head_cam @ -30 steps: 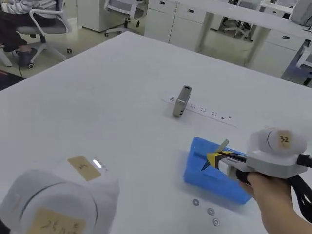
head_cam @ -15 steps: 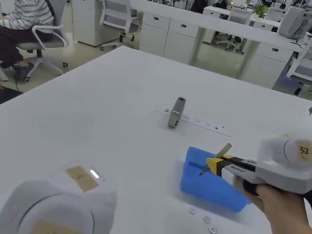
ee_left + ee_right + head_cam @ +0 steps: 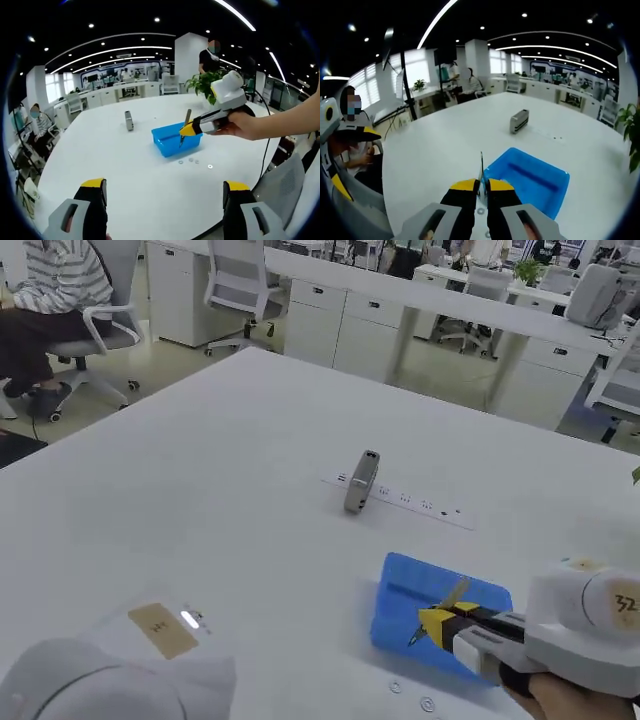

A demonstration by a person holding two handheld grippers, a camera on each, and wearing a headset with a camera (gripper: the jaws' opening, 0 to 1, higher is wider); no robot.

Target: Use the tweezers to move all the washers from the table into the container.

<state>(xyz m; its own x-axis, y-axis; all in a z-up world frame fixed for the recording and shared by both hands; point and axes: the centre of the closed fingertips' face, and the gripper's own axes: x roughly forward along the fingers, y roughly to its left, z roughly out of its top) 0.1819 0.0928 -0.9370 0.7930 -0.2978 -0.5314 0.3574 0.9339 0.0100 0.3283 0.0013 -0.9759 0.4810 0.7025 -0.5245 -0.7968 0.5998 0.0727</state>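
A blue container (image 3: 404, 592) sits on the white table. Two small washers (image 3: 395, 687) lie on the table just in front of it; in the left gripper view three washers (image 3: 190, 160) show. My right gripper (image 3: 432, 624) hovers over the container's near side, shut on thin metal tweezers (image 3: 456, 593) whose tip points down. In its own view the right gripper (image 3: 481, 186) pinches the tweezers (image 3: 481, 170) above the container (image 3: 530, 180). Whether the tweezers hold a washer is too small to tell. My left gripper (image 3: 165, 187) stands open, well back from the container (image 3: 175, 139).
A grey metal block (image 3: 360, 480) stands on a flat white power strip (image 3: 410, 500) beyond the container. The table's far edge (image 3: 300, 358) drops off to an office floor with chairs, desks and seated people. Bare tabletop stretches to the left.
The head camera has tilted up, so everything sits lower in the picture. My right gripper with the tweezers has drawn slightly toward the container's near side. The left gripper stays open.
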